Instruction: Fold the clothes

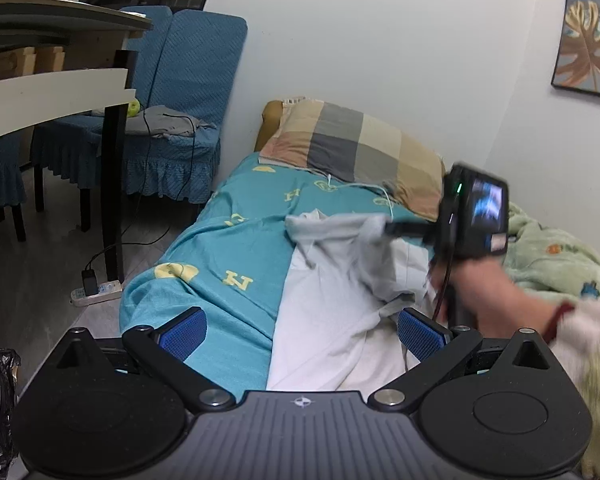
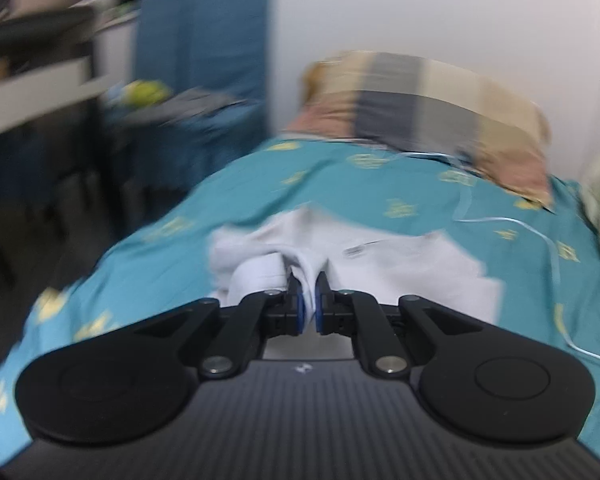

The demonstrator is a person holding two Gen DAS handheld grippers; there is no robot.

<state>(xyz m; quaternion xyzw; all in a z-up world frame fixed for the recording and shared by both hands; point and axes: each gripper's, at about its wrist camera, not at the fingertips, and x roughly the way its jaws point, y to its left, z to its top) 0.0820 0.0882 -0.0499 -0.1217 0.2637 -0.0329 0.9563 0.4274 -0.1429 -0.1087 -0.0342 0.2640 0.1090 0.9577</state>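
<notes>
A pale grey-white garment lies spread on a teal bedsheet printed with yellow letters. In the left wrist view my left gripper hovers open low over the garment's near part, blue pads wide apart, cloth beneath them but not pinched. Further back my right gripper, carried by a person's hand, holds a lifted fold of the garment. In the blurred right wrist view my right gripper is shut on a white fold of the garment, cloth bunched between the blue pads.
A checked pillow lies at the head of the bed against the white wall. A green blanket is heaped on the right. Blue-covered chairs, a table and a power strip stand left of the bed. A white cable crosses the sheet.
</notes>
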